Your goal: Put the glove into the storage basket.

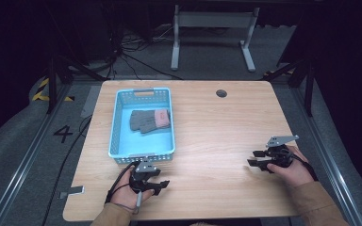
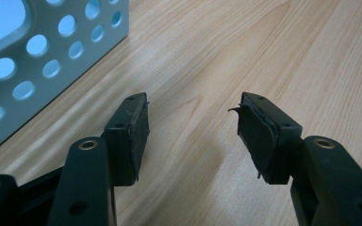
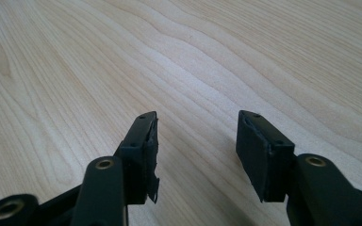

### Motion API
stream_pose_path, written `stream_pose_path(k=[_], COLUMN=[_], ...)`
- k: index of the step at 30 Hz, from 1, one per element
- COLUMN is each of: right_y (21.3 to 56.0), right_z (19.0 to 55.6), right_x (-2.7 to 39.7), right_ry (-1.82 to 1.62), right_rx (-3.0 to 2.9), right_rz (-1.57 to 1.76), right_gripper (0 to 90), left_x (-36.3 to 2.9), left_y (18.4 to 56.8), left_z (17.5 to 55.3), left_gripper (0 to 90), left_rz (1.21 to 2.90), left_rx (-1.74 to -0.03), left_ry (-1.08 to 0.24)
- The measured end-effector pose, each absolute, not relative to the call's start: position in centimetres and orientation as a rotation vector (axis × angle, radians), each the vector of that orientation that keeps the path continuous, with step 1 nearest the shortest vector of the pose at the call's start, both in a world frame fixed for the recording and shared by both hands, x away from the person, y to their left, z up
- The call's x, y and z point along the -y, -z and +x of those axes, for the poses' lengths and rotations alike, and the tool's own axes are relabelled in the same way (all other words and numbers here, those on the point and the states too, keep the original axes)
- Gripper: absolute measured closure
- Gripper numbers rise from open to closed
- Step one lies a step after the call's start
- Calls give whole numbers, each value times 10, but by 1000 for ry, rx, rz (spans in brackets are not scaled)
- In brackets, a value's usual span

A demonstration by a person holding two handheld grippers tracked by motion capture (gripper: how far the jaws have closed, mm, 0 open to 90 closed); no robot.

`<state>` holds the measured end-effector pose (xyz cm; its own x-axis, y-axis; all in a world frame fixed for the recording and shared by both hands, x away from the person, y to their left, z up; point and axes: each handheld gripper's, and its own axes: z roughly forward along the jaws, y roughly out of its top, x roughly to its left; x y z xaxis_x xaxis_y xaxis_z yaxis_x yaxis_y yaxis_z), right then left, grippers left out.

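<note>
Two claws, our left claw and our right claw, stood open and empty over the bench. The gloves lay inside the blue basket, just beyond our left claw.

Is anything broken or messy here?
A little. The rubber pad on the left claw is peeling and frayed at its edges, and a pad on the right claw looks ragged at its lower corner. The gloves lie tidily in the blue basket.
</note>
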<state>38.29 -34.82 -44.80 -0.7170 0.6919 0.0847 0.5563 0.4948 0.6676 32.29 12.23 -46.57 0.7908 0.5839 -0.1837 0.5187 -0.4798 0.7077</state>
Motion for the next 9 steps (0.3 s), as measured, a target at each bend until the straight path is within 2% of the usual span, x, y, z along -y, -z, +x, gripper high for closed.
stream_pose_path(k=[9], right_y=[447], right_z=[382], right_x=[348], right_ry=[-1036], right_rx=[-2527], right_rz=[1082], right_gripper=[484], left_x=[-121], left_y=[465], left_z=[322], left_gripper=[407], left_rz=[2168], left_rx=[-805], left_ry=[-149])
